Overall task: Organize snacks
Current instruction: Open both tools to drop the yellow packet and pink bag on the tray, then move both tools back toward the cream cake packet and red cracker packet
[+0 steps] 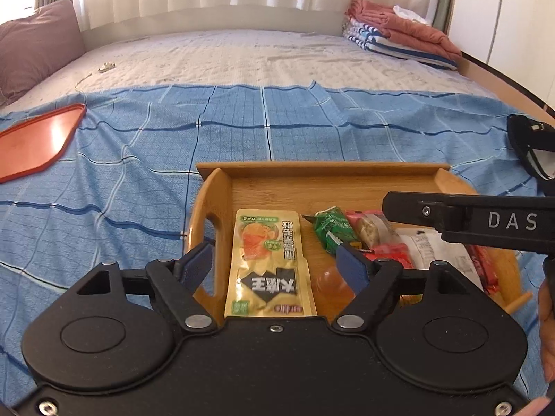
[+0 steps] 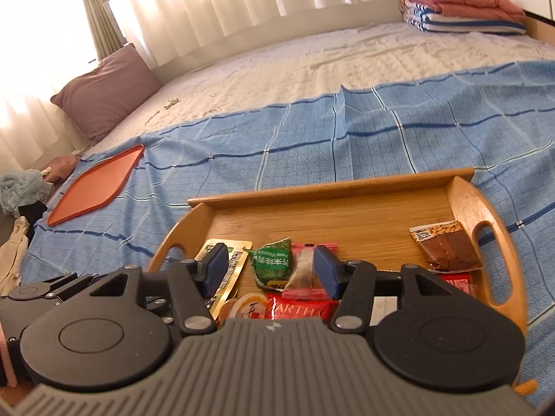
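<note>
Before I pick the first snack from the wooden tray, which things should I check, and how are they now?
1. Left gripper open: ok.
2. Right gripper open: ok.
3. Yellow packet lies between the left fingers: ok.
4. Orange tray free to receive snacks: ok.
5. Wooden tray flat on the blue sheet: ok.
6. Snacks overlap near the red packet: not ok.
</note>
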### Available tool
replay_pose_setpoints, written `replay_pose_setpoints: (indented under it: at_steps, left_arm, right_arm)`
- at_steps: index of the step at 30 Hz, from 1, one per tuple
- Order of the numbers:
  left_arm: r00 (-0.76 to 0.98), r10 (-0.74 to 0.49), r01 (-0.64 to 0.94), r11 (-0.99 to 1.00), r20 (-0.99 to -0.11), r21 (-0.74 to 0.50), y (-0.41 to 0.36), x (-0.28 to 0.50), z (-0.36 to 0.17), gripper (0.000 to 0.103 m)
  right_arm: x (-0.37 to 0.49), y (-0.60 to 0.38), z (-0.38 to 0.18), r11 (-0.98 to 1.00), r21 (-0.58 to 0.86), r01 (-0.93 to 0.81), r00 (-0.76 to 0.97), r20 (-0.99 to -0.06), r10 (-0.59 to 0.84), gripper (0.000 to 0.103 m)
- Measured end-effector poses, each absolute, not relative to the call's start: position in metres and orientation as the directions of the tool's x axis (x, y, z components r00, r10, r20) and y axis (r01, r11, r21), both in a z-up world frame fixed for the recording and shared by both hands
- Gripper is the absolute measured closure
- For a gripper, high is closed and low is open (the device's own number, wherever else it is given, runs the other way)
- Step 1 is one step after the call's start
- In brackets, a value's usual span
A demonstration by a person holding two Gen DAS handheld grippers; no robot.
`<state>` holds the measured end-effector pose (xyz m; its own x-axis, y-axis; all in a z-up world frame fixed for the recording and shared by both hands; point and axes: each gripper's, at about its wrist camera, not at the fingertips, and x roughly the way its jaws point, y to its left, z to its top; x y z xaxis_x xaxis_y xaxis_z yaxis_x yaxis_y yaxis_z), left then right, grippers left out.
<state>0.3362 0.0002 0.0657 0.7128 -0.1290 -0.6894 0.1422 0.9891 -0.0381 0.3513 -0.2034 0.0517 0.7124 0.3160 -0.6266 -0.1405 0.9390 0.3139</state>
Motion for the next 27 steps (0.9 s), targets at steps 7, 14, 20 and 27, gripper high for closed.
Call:
replay_pose_setpoints:
  at_steps: [7, 14, 20, 27]
  left_arm:
    - [0.724, -0.157, 0.171, 0.984, -0.672, -0.045, 0.013, 0.281, 0.085, 0.021]
    - [0.724, -0.199, 0.215, 0.975, -0.661, -0.057, 0.021, 0.228, 0.091, 0.019]
    - [0.703, -0.217, 0.224, 0.971, -0.677, -0.079, 0.028, 0.196, 0.082, 0.018]
    - [0.661, -0.218, 0.187, 0.975, -0.718, -0.124, 0.039, 0.184, 0.06, 0.018]
  right_arm:
    - [0.297, -0.198, 0.077, 0.946, 0.257, -0.198, 0.744, -0.589, 0.316, 0.03]
    - [0.232, -0.195, 0.078, 0.942, 0.233, -0.24, 0.758, -0.561, 0.333, 0.027]
    - [0.18, -0.185, 0.054, 0.949, 0.192, -0.251, 0.754, -0.575, 0.316, 0.026]
    - [0.14, -0.171, 0.024, 0.952, 0.132, -0.277, 0.738, -0.605, 0.299, 0.026]
